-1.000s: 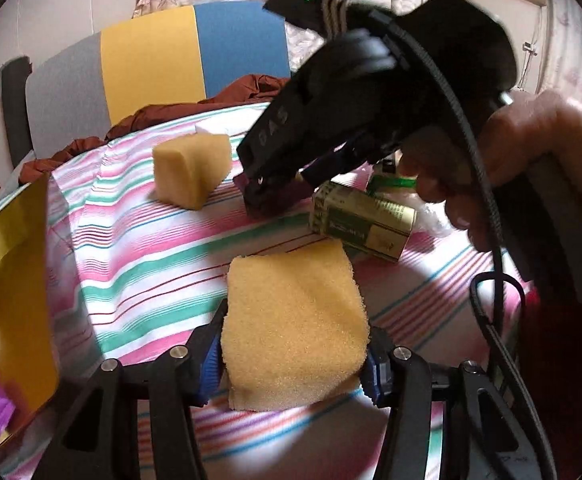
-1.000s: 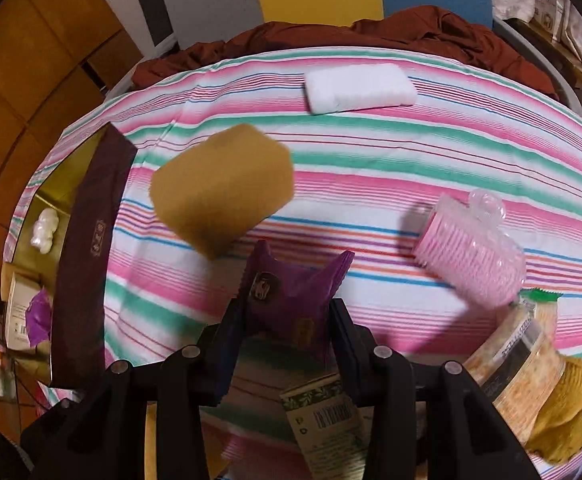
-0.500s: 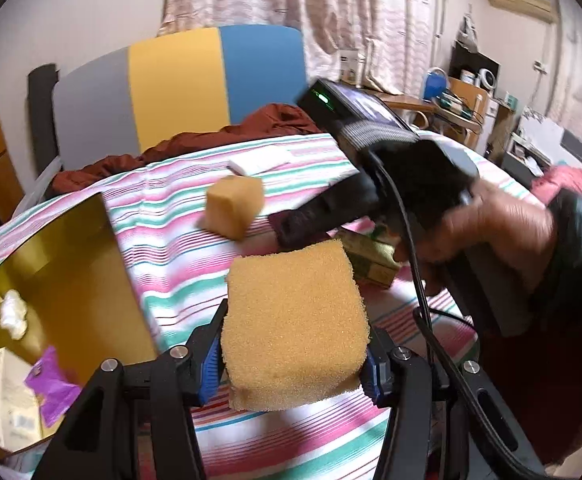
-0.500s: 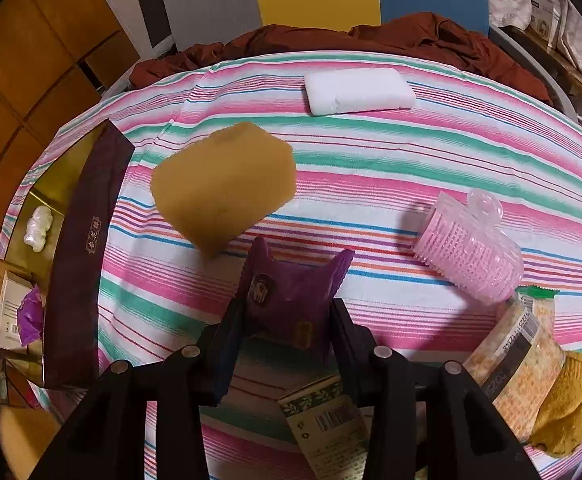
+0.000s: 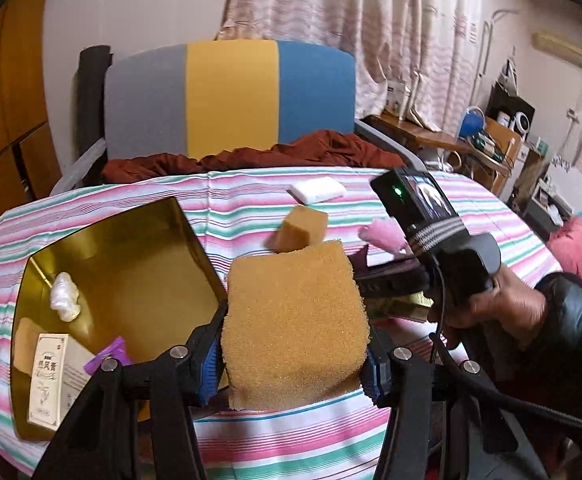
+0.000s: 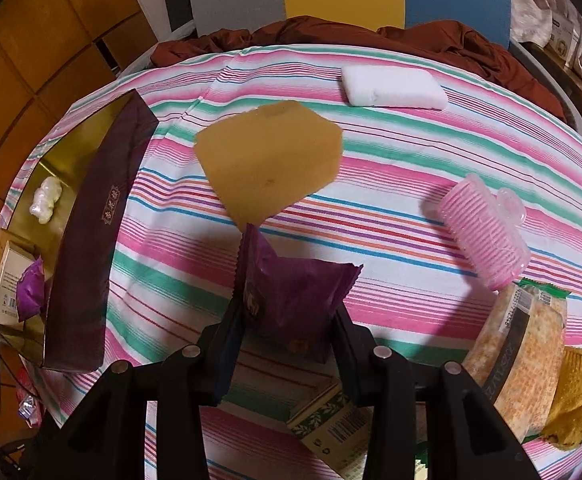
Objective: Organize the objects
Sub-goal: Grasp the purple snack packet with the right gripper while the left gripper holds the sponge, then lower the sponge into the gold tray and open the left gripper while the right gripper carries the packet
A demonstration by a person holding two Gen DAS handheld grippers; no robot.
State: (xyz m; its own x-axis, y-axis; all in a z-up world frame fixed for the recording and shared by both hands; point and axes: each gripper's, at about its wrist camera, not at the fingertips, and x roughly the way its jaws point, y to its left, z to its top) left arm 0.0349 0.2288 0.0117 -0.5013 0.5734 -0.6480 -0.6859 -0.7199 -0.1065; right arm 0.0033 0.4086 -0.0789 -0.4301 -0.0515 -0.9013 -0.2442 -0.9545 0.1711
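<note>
While left gripper [image 5: 293, 322] has lifted since a second ago, gold box [image 5: 139, 252] at 9 o'clock now fully in view; jaws pinch sponge [image 5: 293, 320]. Right gripper [image 6: 289, 320] unchanged, jaws pinching purple packet [image 6: 291, 300] above striped cloth [image 6: 391, 152]. Carton [image 5: 47, 384] in box bears Chinese lettering, unreadable; maroon box wall [image 6: 91, 240] carries gold characters

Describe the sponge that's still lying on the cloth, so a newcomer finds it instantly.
Start at the striped pink-and-green tablecloth. Near its middle, in front of the flat white foam pad and right of the gold-lined open box, lies a tan foam sponge block. Unlike the similar tan sponge clamped in the left gripper, nothing grips it.
</note>
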